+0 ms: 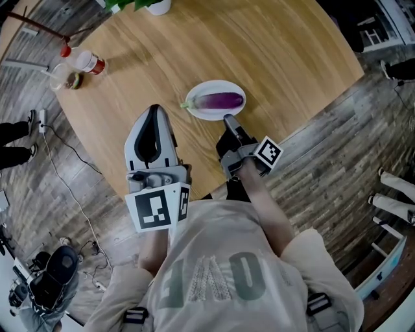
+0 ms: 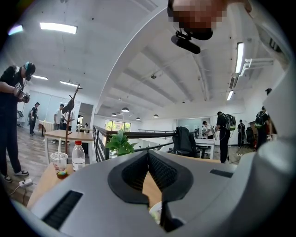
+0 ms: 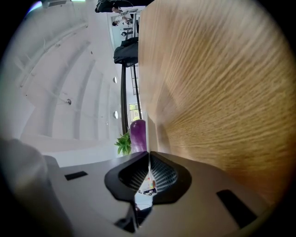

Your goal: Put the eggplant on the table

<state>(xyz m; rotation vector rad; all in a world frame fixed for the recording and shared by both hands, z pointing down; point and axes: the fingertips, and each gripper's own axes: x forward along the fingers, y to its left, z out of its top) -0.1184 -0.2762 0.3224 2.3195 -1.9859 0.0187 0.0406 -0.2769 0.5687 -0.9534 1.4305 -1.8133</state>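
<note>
Eggplant (image 1: 222, 100) on plate (image 1: 201, 113), not yet gripped. Right tongs (image 1: 228, 120) at plate's 5 o'clock, closed, empty. Left tongs (image 1: 154, 107) closed, empty. Move to desk (image 1: 272, 58) all left.

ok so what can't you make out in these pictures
Potted plant: head view, cut off by the top edge.
Bottle label: head view, too small to read.
Plate: left gripper view, mostly hidden behind that gripper's jaws.
Eggplant: right gripper view, partly behind that gripper's jaws.
</note>
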